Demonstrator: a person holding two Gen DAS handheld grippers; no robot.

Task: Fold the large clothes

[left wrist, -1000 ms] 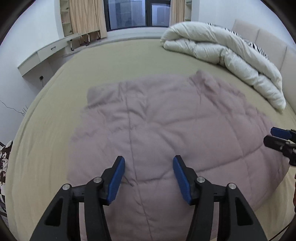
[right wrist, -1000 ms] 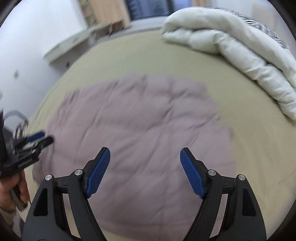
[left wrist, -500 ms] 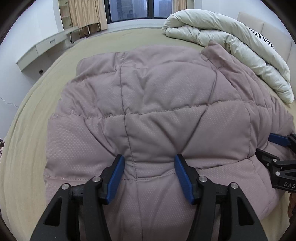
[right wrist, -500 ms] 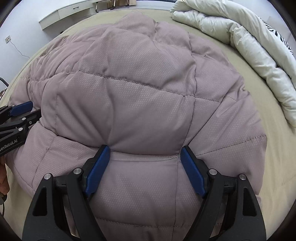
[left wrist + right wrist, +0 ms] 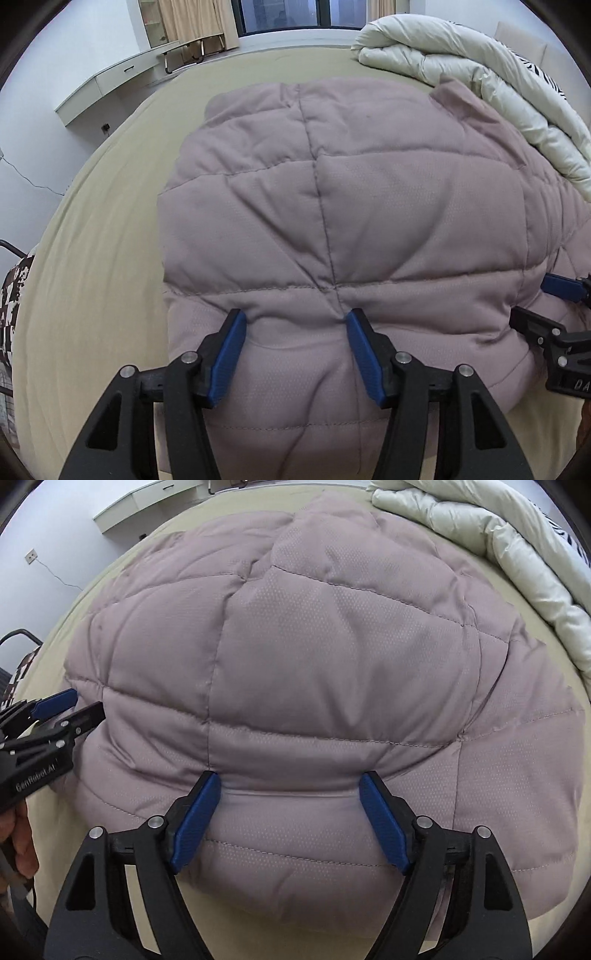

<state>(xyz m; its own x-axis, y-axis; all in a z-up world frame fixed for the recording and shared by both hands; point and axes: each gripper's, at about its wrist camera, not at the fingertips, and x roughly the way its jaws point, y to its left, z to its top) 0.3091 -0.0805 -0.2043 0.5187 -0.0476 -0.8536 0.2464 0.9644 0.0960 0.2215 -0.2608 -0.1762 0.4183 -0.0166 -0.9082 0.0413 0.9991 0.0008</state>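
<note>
Mauve quilted coat (image 5: 354, 206) is lying spread over the olive-green bed (image 5: 96, 266), its puffy panels filling most of the left wrist view, with its far edge reaching toward the rolled white duvet (image 5: 480, 81) at the upper right. In this view the left gripper (image 5: 293, 325) is pressing into the near edge of the coat, a padded fold bulging up between its blue pads (image 5: 229, 354), which are biting into the fabric on both sides, so it is clenching the coat. At the right edge the right gripper (image 5: 543, 299) is reaching in against the coat's side. In the right wrist view the coat (image 5: 332, 657) is again covering the bed (image 5: 546, 627), and the right gripper (image 5: 290, 786) is squeezing a wide roll of the near hem between its pads (image 5: 384, 830). The left gripper (image 5: 85, 705) is showing at the left edge, with a hand (image 5: 18, 845) below it.
</note>
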